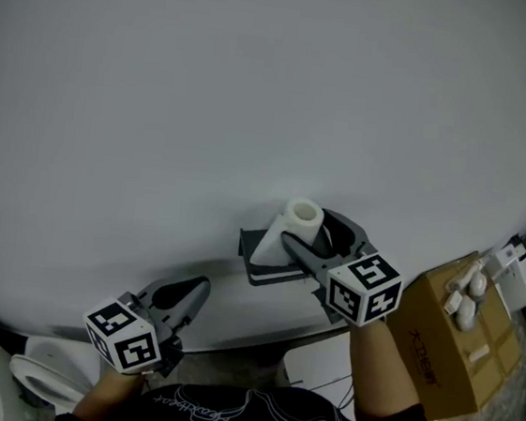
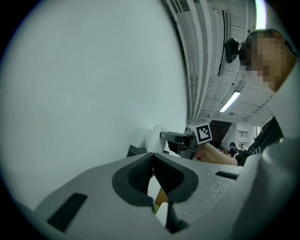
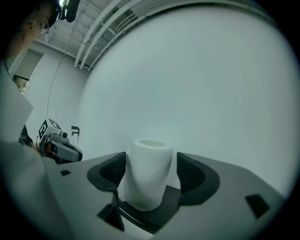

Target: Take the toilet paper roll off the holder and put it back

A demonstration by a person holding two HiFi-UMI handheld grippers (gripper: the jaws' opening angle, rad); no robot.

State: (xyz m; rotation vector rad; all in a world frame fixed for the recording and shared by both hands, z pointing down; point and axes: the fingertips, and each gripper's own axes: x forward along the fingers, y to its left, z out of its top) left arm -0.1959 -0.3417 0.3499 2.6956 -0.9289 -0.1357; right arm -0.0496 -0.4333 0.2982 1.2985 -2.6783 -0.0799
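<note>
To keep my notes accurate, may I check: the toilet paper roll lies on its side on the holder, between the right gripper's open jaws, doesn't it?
Not quite: the toilet paper roll stands upright on the holder, hollow core facing up, not on its side. The right gripper view shows this. The rest holds: it is between the open jaws of the right gripper.

Wall [image 1: 258, 91] directly behind holder [image 1: 258, 272]. Roll [image 1: 296, 223] upright on holder, between parted jaws of right gripper [image 3: 149, 173]. Open room left of holder; cardboard box [image 1: 446, 339] lower right.
</note>
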